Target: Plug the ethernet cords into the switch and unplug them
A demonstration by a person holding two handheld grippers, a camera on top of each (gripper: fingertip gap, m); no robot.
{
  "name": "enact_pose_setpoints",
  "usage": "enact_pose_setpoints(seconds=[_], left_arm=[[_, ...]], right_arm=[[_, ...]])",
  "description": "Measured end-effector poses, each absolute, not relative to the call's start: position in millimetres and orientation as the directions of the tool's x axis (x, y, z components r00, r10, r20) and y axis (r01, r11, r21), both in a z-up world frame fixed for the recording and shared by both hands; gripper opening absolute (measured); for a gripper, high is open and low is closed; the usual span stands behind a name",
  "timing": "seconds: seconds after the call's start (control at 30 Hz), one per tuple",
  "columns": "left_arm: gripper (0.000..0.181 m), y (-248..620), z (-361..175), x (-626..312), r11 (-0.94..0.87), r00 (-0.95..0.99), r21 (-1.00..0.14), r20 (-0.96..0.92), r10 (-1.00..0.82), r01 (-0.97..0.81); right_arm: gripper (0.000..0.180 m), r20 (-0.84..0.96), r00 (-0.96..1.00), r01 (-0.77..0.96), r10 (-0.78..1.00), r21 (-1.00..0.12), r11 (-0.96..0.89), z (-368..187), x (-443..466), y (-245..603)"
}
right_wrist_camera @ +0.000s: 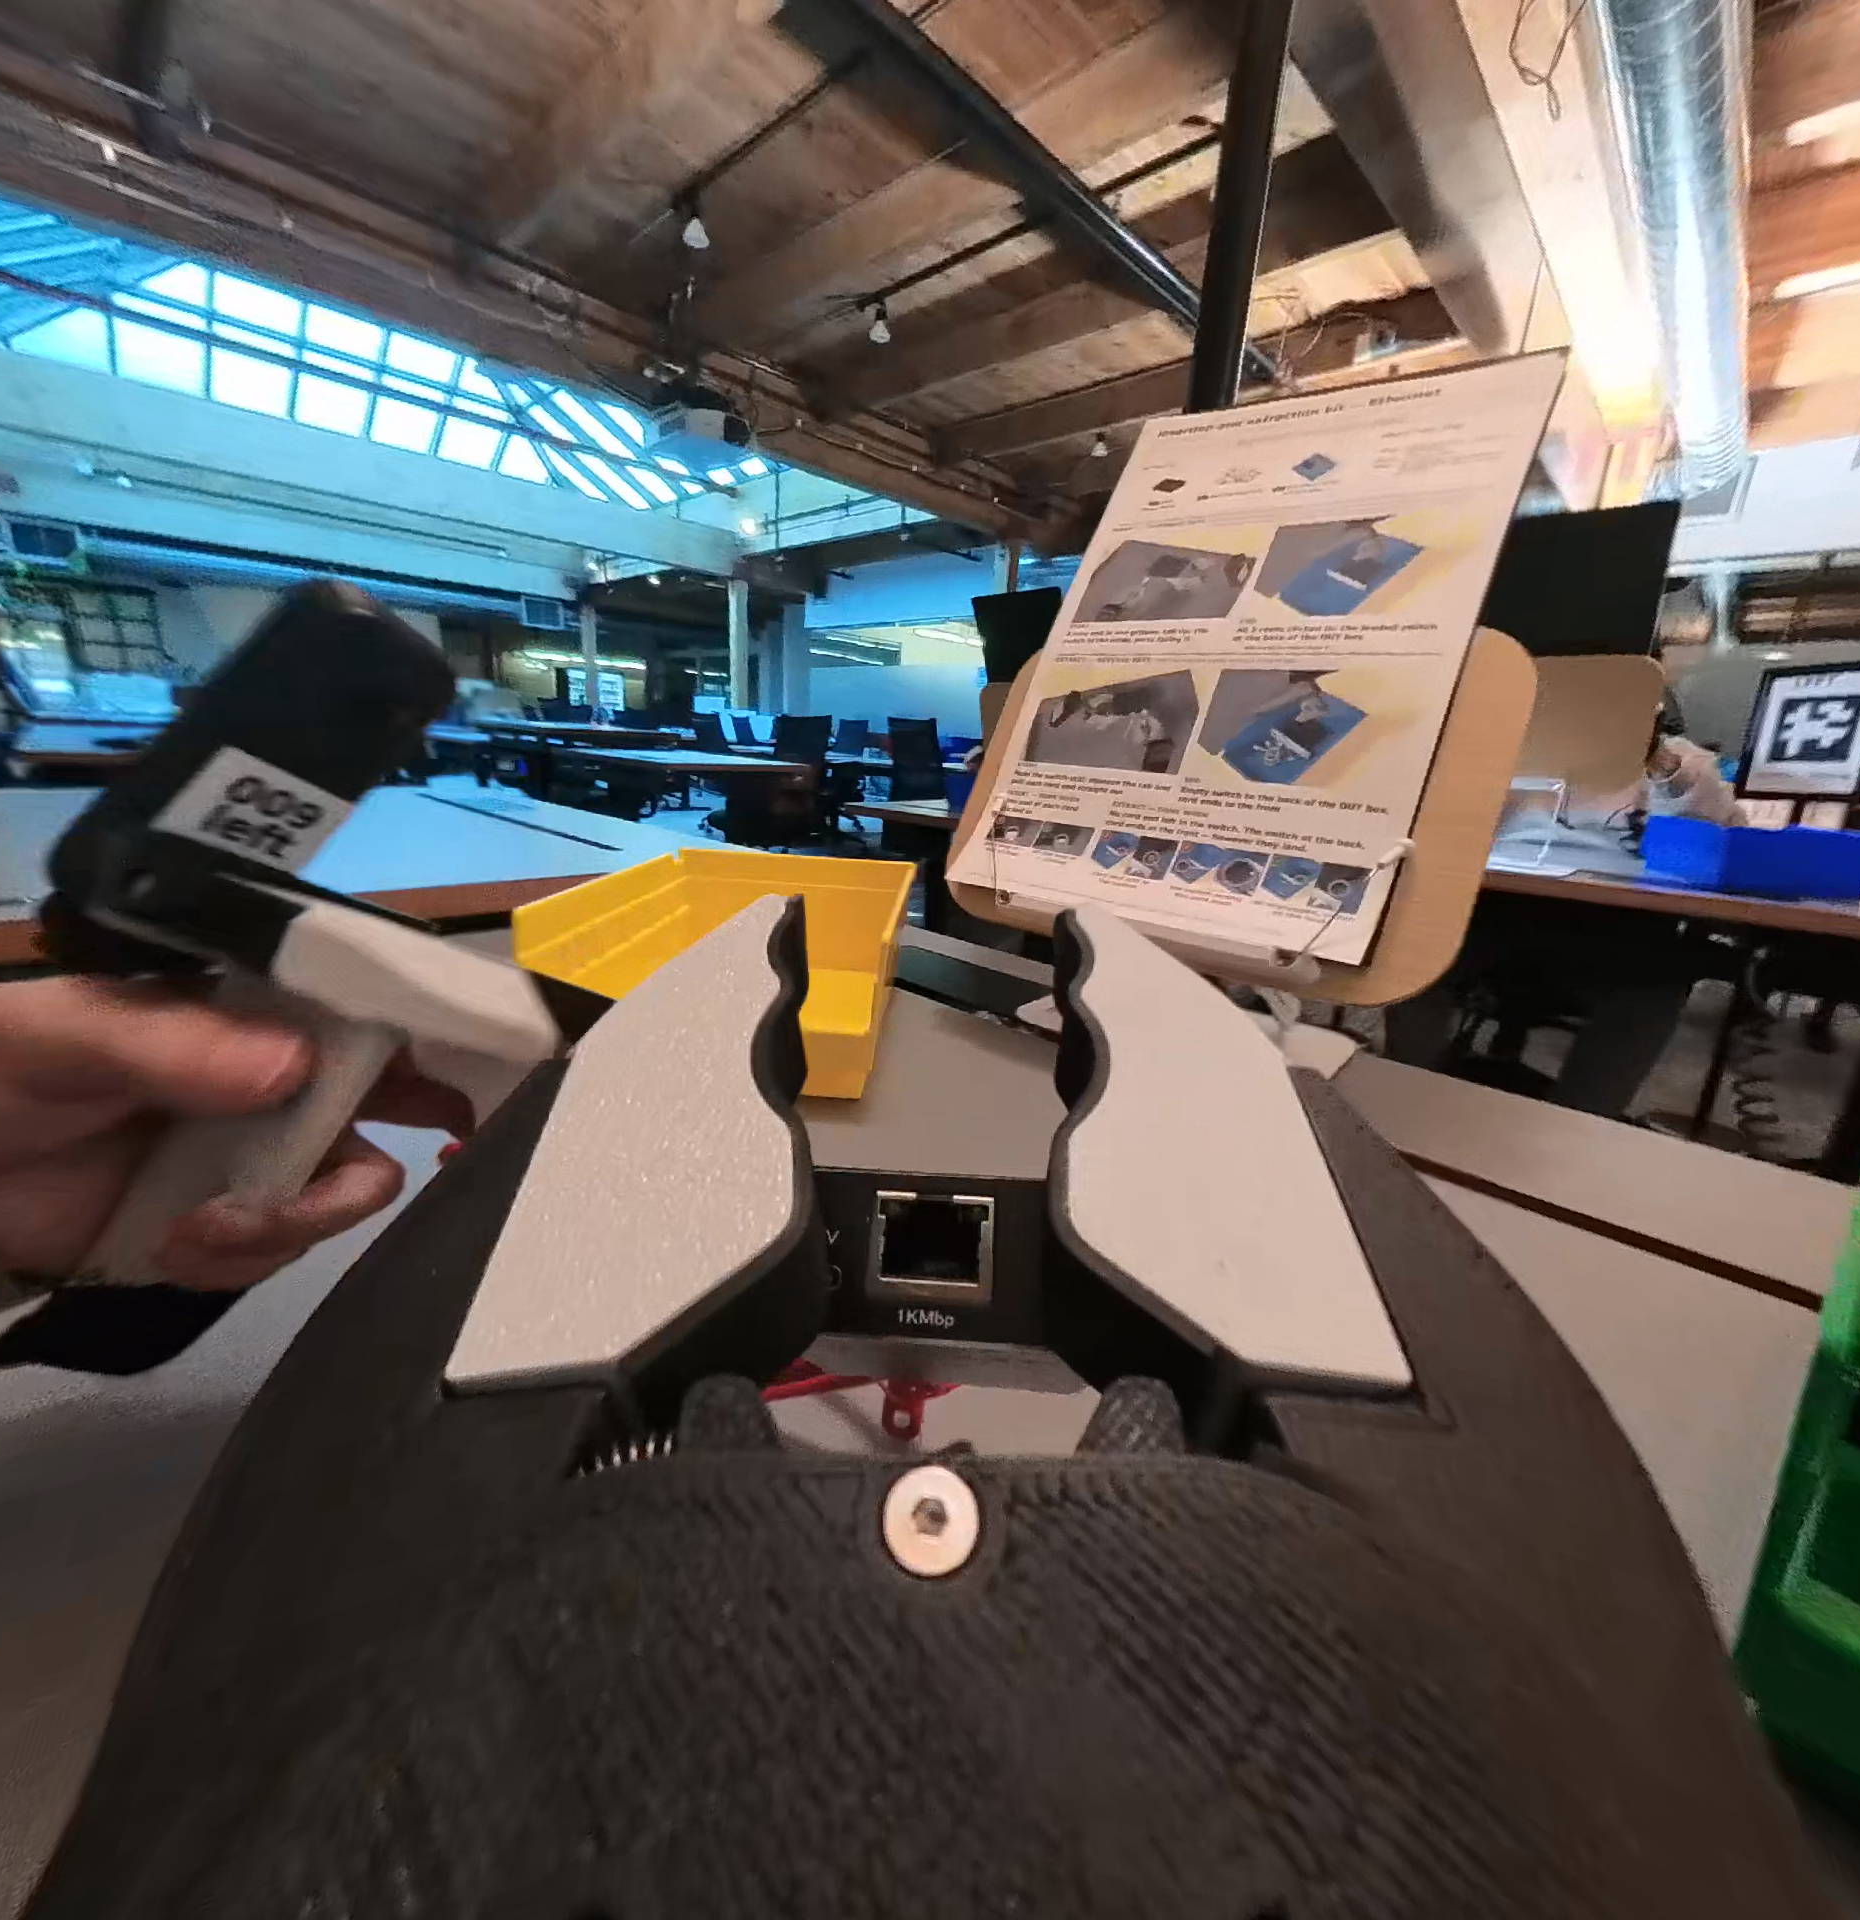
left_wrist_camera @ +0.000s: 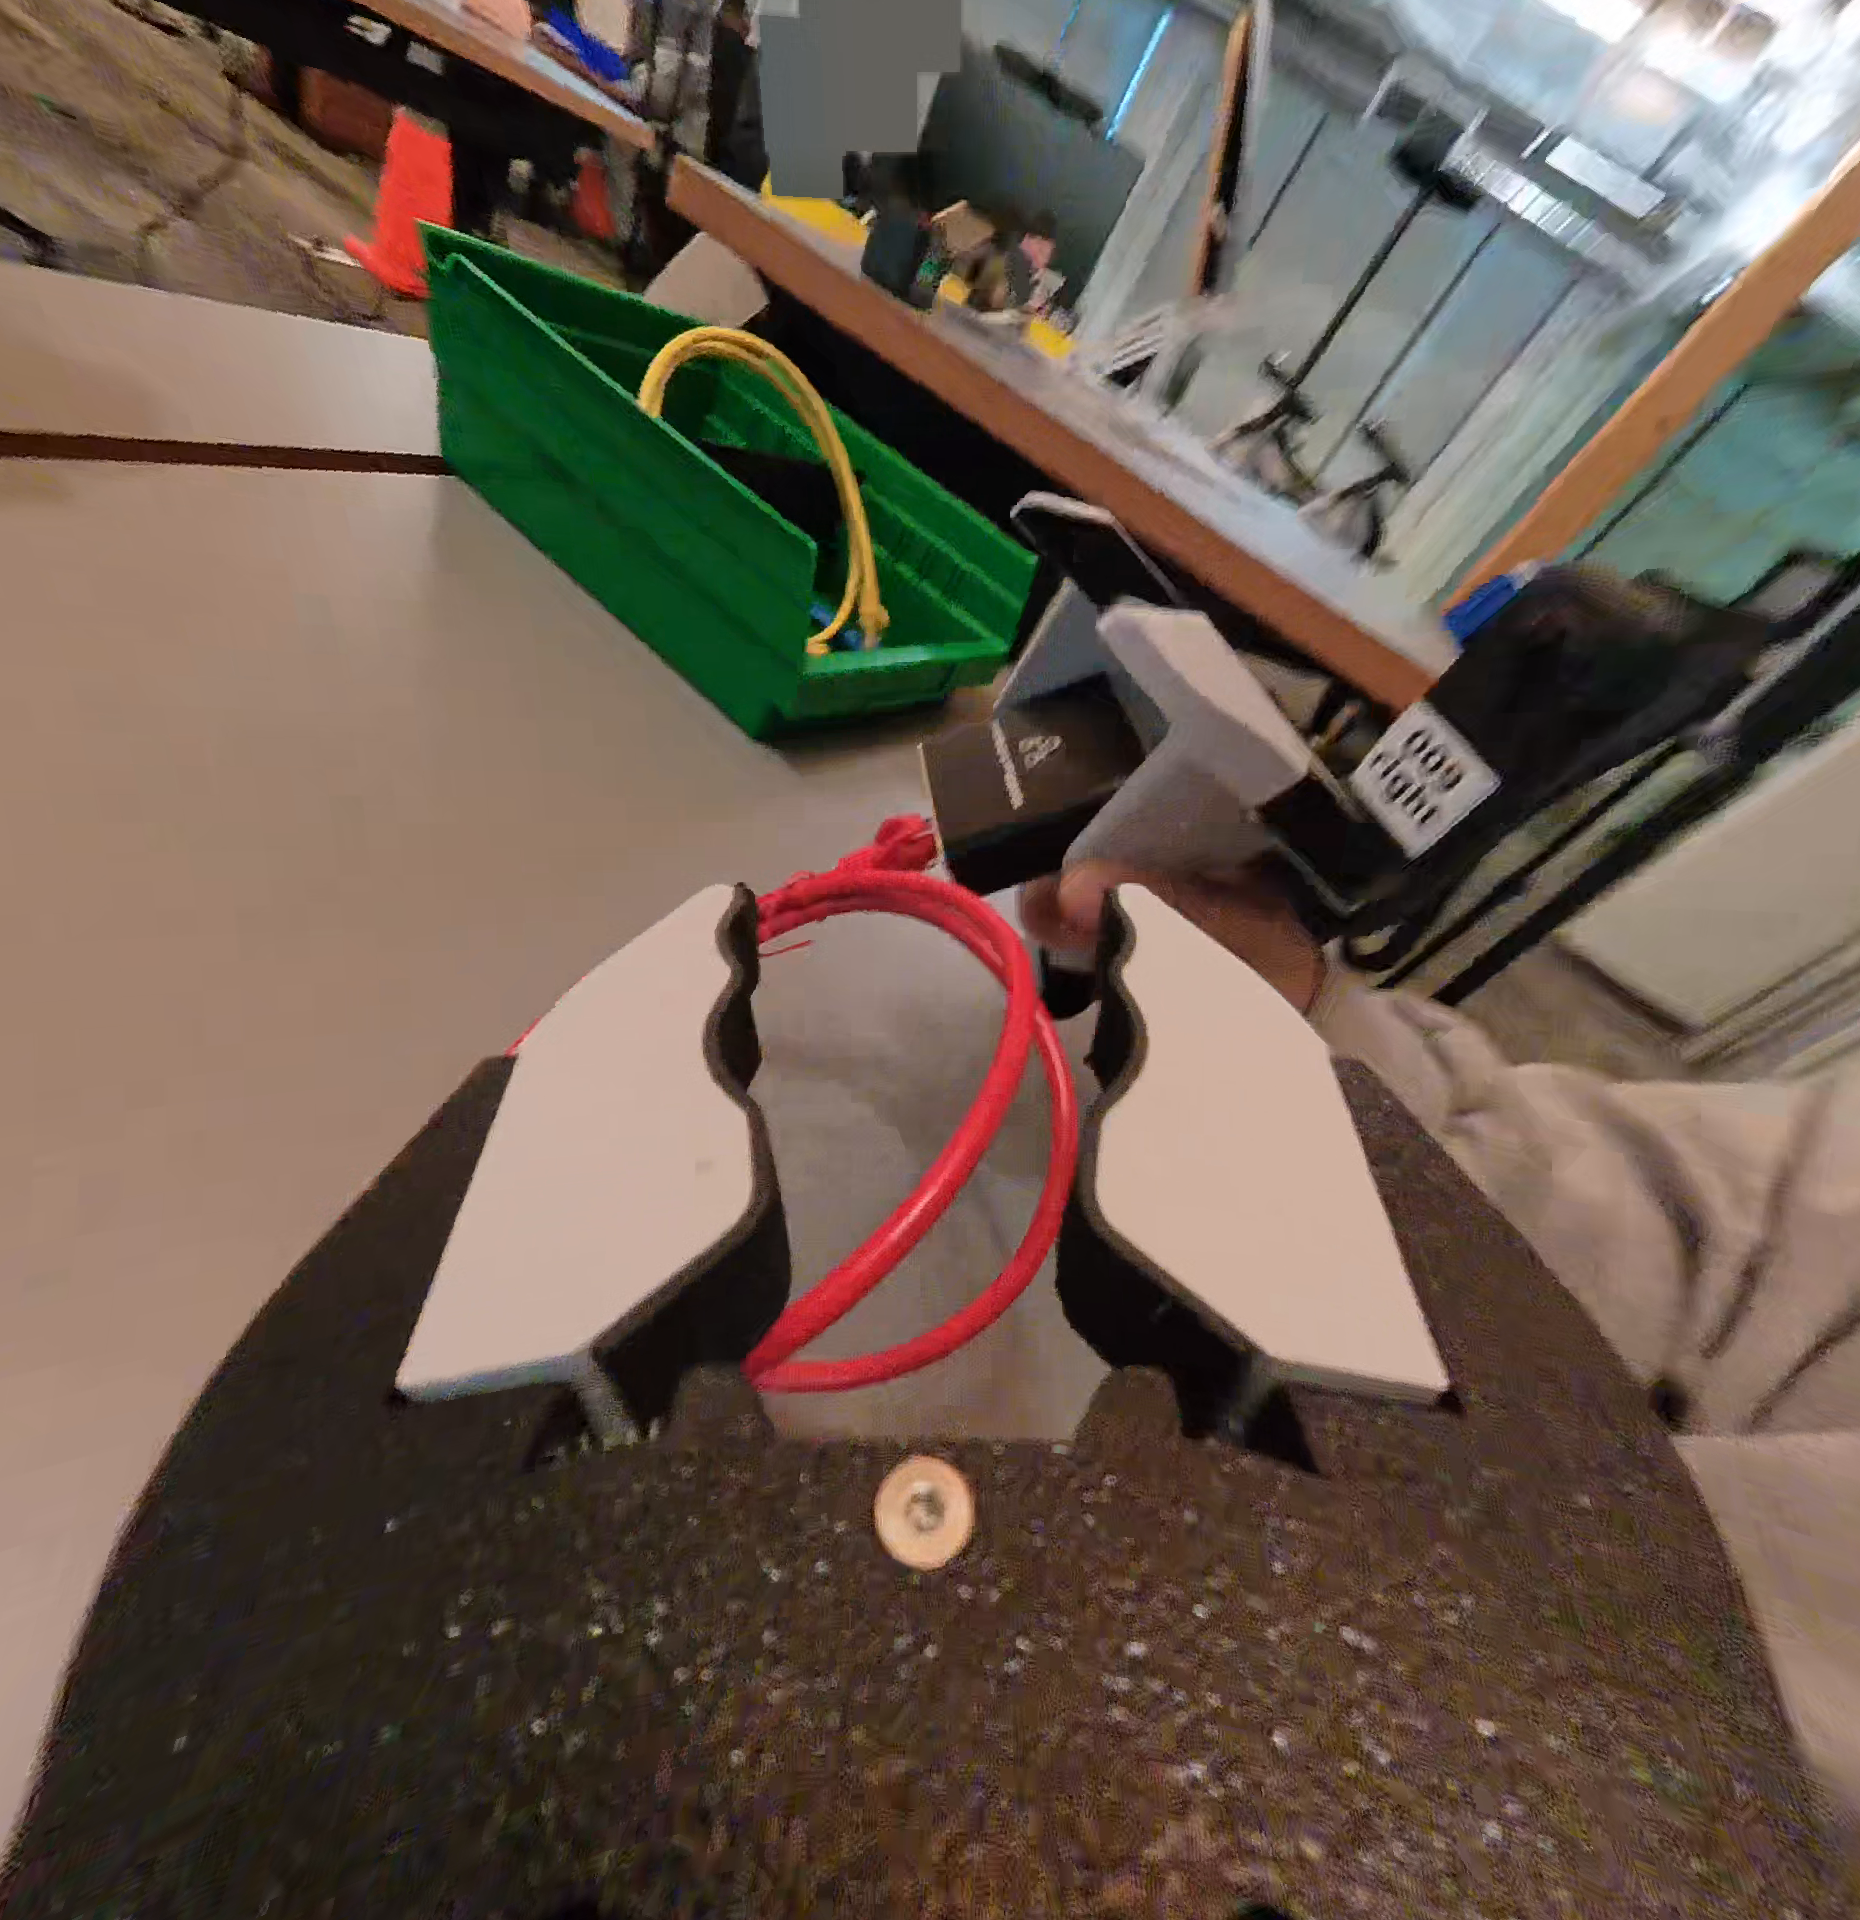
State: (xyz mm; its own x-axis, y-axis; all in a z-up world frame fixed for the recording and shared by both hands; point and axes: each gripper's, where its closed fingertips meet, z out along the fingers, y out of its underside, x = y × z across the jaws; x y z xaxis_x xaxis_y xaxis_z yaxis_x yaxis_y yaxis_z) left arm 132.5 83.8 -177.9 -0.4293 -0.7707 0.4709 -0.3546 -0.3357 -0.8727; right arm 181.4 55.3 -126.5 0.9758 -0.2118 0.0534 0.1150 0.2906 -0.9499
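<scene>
In the left wrist view my left gripper (left_wrist_camera: 926,904) is open. A looped red ethernet cord (left_wrist_camera: 1019,1122) runs between its fingers, and neither pad presses on it. The cord's red plug (left_wrist_camera: 905,844) ends right beside the black switch (left_wrist_camera: 1019,790). The right gripper's grey fingers (left_wrist_camera: 1186,707) hold that switch above the table. In the right wrist view my right gripper (right_wrist_camera: 931,925) is shut on the switch (right_wrist_camera: 926,1153), low between its fingers. One empty port (right_wrist_camera: 931,1236) faces the camera. A bit of red cord (right_wrist_camera: 895,1392) shows under the switch.
A green bin (left_wrist_camera: 593,488) holding yellow cords (left_wrist_camera: 801,416) stands on the grey table (left_wrist_camera: 230,779) behind the left gripper; its wall also shows in the right wrist view (right_wrist_camera: 1840,1455). A yellow bin (right_wrist_camera: 697,914) and an instruction sheet on a stand (right_wrist_camera: 1248,675) stand beyond the switch.
</scene>
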Motion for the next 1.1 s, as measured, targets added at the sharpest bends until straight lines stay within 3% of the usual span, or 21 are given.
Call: enact_pose_setpoints(seconds=[0.13, 0.27, 0.3, 0.33, 0.43, 0.5, 0.57, 0.63, 0.73, 0.87, 0.97, 1.0, 1.03, 1.1], left_arm=[[0.089, 73.9, -198.2, 128.9, 0.086, -0.283, -0.922, 0.026, -0.959, -0.377], [0.092, 49.7, -236.9, 141.6, 0.333, -0.323, -0.774, -0.175, -0.93, -0.539], [0.086, 46.8, -247.7, 145.0, 0.365, -0.342, -0.74, -0.193, -0.92, -0.565], [0.059, 43.0, -253.4, 148.9, 0.389, -0.363, -0.732, -0.205, -0.909, -0.56], [0.016, 51.8, -254.3, 161.5, 0.385, -0.319, -0.77, -0.247, -0.915, -0.509], [0.005, 72.2, -242.6, 165.1, 0.42, -0.257, -0.783, -0.335, -0.906, -0.458], [0.0, 96.8, -223.3, 166.4, 0.451, -0.177, -0.789, -0.416, -0.892, -0.417], [0.0, 119.2, -208.9, 163.6, 0.515, -0.159, -0.753, -0.497, -0.853, -0.409], [0.001, 131.5, -196.6, 156.7, 0.601, -0.259, -0.698, -0.543, -0.799, -0.39], [0.002, 127.5, -171.5, 153.5, 0.708, -0.41, -0.638, -0.583, -0.701, -0.303], [0.002, 111.7, -167.0, 147.6, 0.837, -0.575, -0.509, -0.631, -0.521, -0.201], [0.002, 106.0, -167.0, 145.0, 0.879, -0.614, -0.452, -0.653, -0.443, -0.153], [0.003, 99.7, -168.2, 142.6, 0.914, -0.647, -0.393, -0.672, -0.359, -0.099], [0.005, 84.9, -174.3, 137.1, 0.953, -0.702, -0.303, -0.68, -0.213, 0.006]], right_arm=[[0.046, 0.005, 0.983, 0.062, -0.182, -0.95, 0.306, -124.9, 182.3, 55.2], [0.046, -0.019, 0.991, 0.024, -0.134, -0.948, 0.317, -115.3, 168.2, 60.8], [0.046, -0.008, 0.991, 0.035, -0.136, -0.95, 0.309, -114.4, 166.5, 61.7], [0.046, 0.033, 0.984, 0.079, -0.173, -0.96, 0.267, -118.2, 169.2, 62.8], [0.045, 0.071, 0.978, 0.12, -0.198, -0.961, 0.248, -117.6, 176.5, 56.5], [0.044, 0.048, 0.99, 0.082, -0.133, -0.962, 0.262, -112.7, 174.8, 53.2], [0.036, 0.028, 0.996, 0.049, -0.083, -0.964, 0.262, -108.1, 174.2, 49.7], [0.049, -0.015, 1.0, -0.01, -0.017, -0.962, 0.274, -98.4, 173.5, 43.0], [0.064, -0.182, 0.983, -0.186, 0.038, -0.952, 0.244, -89.0, 186.7, 30.5], [0.081, -0.4, 0.904, -0.41, 0.151, -0.911, 0.045, -125.5, 187.2, 37.0], [0.079, -0.597, 0.706, -0.647, 0.381, -0.763, 0.004, -119.5, 166.2, 42.4], [0.069, -0.629, 0.651, -0.695, 0.424, -0.719, 0.001, -117.6, 163.1, 44.1], [0.062, -0.66, 0.617, -0.723, 0.429, -0.69, -0.023, -122.5, 161.5, 48.2], [0.065, -0.697, 0.58, -0.737, 0.421, -0.669, -0.091, -136.5, 154.3, 57.1]])
